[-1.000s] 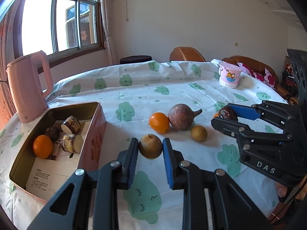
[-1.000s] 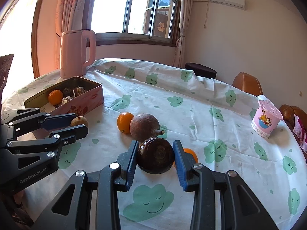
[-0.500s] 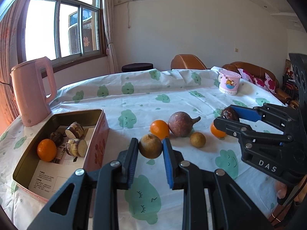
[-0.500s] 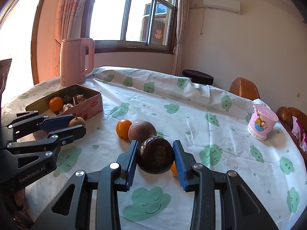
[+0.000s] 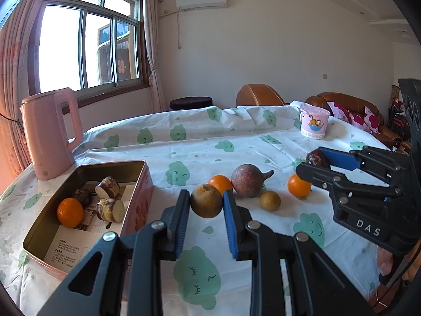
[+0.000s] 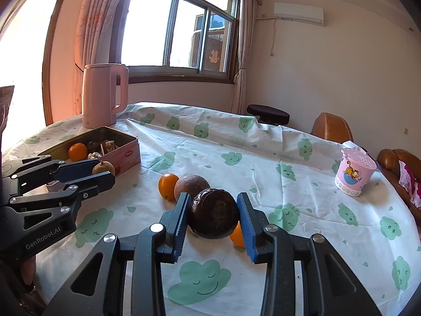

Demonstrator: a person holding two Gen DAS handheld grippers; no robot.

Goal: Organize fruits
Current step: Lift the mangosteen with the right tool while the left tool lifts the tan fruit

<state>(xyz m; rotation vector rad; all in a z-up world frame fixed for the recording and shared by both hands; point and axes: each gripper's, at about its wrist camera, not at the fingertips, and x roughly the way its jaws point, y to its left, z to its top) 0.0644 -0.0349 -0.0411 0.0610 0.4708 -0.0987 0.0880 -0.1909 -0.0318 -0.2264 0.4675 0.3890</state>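
Currently, as I see it:

Left gripper [image 5: 206, 205]: clamped on a brown round fruit [image 5: 206, 204], pads pressing both its sides, lifted clear of the tablecloth [image 5: 236, 137].

Right gripper [image 6: 213, 217]: closed around a dark round fruit [image 6: 213, 216], also off the cloth.

Tin box [image 5: 44, 226]: at about nine o'clock from my left gripper, just beside it, open top up. Its long axis runs from near me toward the pink kettle [image 5: 48, 134], at roughly eleven o'clock.

Already in the box: an orange [image 5: 70, 212] and several brownish cut pieces.

Loose on the cloth: a large purplish fruit [image 5: 247, 180] with an orange beside it at twelve o'clock, a small brown fruit [image 5: 270, 200] and another orange [image 5: 298, 185] toward one o'clock.

Nearer hand: the left, by my judgement. From the right wrist view the box [image 6: 126, 144] lies at ten o'clock, well apart, with my left gripper [image 6: 104, 169] between.

Coming move: I would swing the left load toward nine o'clock over the near wall, onto the bare paper liner, then bring the right across.

Risk: both fruits are round and could roll on release.
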